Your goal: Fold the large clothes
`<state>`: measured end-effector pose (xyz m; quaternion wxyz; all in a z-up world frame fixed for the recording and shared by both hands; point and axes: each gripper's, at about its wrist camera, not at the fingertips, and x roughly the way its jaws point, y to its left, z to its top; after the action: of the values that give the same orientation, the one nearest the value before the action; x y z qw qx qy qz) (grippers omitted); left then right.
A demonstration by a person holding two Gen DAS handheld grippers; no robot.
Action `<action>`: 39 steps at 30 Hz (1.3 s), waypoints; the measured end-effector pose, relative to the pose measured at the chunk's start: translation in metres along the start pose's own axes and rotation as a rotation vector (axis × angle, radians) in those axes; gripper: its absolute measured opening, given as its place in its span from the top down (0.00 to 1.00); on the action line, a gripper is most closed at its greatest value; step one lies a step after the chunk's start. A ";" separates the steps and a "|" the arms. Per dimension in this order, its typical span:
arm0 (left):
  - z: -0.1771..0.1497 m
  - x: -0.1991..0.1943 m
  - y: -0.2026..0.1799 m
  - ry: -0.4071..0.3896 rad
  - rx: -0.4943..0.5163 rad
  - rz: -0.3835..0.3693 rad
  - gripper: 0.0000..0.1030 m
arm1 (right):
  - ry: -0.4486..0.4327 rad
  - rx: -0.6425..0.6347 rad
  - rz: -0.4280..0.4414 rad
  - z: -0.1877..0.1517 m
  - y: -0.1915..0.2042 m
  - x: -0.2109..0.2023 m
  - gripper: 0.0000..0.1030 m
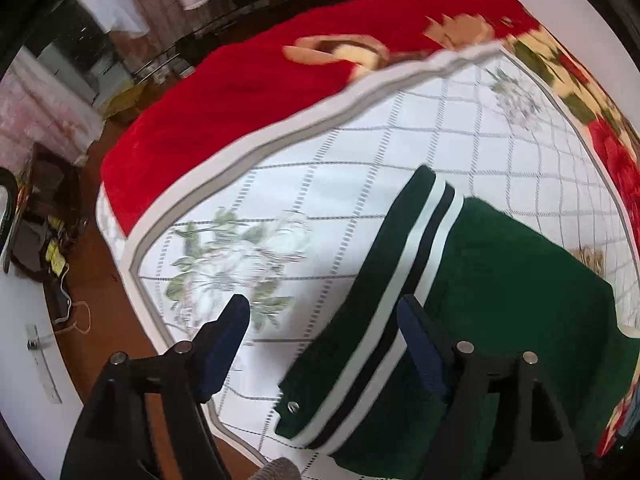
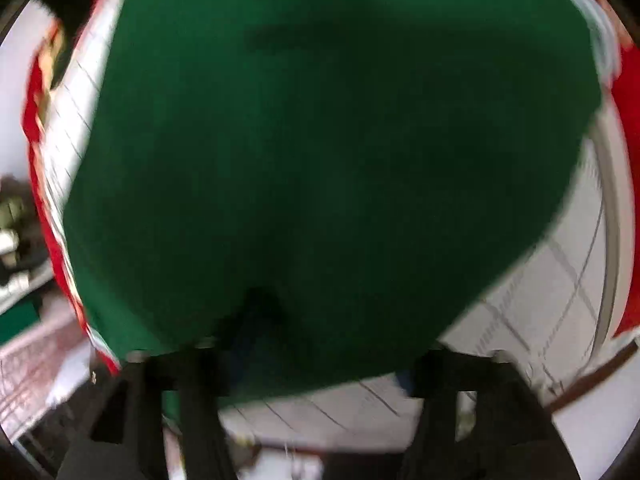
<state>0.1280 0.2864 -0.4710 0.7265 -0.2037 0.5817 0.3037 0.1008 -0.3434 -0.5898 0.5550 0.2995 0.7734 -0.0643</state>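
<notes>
A dark green garment (image 1: 500, 280) lies on the white quilted sheet (image 1: 360, 168) of the bed, at the lower right of the left wrist view. Its white and navy striped band (image 1: 404, 280) runs along the near left edge, with a snap button (image 1: 293, 407) at the corner. My left gripper (image 1: 322, 316) hovers open above that band with nothing pinched. In the blurred right wrist view the green garment (image 2: 320, 140) fills most of the picture. My right gripper (image 2: 332, 328) stands wide over its near edge; its right fingertip is hidden by the cloth.
A red floral blanket (image 1: 240, 92) covers the far part of the bed. The bed's edge (image 1: 132, 248) drops to a brown floor (image 1: 100, 300) on the left, where a cable and clutter (image 1: 48, 248) lie. Dark furniture (image 1: 180, 40) stands beyond the bed.
</notes>
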 end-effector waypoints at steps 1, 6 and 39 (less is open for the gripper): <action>0.002 0.005 -0.009 0.007 0.021 0.009 0.27 | 0.008 -0.004 0.000 -0.007 -0.005 0.000 0.38; 0.031 0.031 -0.070 -0.031 0.141 -0.004 0.27 | -0.057 -0.137 -0.101 -0.032 0.015 -0.028 0.38; -0.009 0.056 -0.216 0.009 0.344 -0.026 0.00 | -0.268 -0.403 -0.285 0.161 0.183 -0.044 1.00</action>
<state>0.2758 0.1345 -0.5401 0.7520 -0.0851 0.6256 0.1895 0.3396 -0.2820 -0.5682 0.6860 0.0602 0.7247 -0.0253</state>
